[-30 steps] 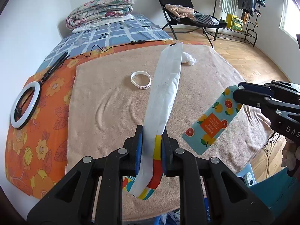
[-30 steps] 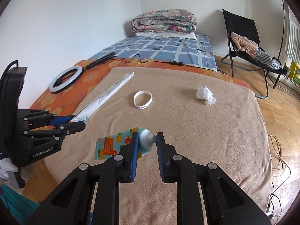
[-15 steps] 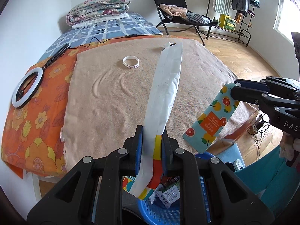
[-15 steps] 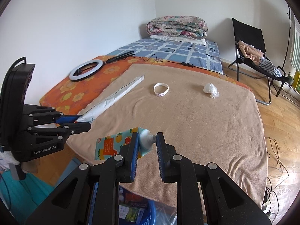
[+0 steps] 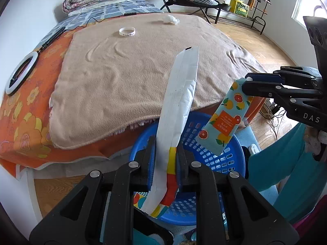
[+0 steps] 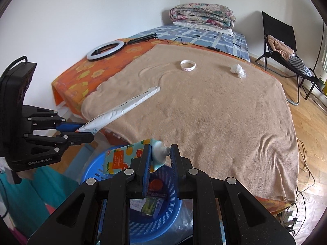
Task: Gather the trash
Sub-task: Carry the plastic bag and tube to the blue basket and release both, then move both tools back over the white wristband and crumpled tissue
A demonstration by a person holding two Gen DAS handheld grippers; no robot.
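My left gripper (image 5: pixel 164 159) is shut on a long white wrapper (image 5: pixel 179 100) with a red and yellow end, held above the blue basket (image 5: pixel 231 163). The same wrapper (image 6: pixel 122 108) juts from the left gripper (image 6: pixel 85 131) in the right wrist view. My right gripper (image 6: pixel 160 161) is shut on the cap end of a light-blue tube printed with oranges (image 6: pixel 122 157), over the blue basket (image 6: pixel 163 224). In the left wrist view that tube (image 5: pixel 226 120) hangs from the right gripper (image 5: pixel 244 81). A crumpled white tissue (image 6: pixel 238 70) lies far back on the tan blanket (image 6: pixel 204 110).
A white wristband (image 6: pixel 188 65) lies on the blanket. A ring light (image 6: pixel 105 51) rests on the orange flowered sheet by the wall. Folded quilts (image 6: pixel 201 14) sit at the bed's head. A black chair with clothes (image 6: pixel 284 42) stands on the wooden floor. Packets lie in the basket.
Both grippers have drawn back off the bed with wrapper and tube still clamped. The blue basket has come into view below them, and the bed has receded.
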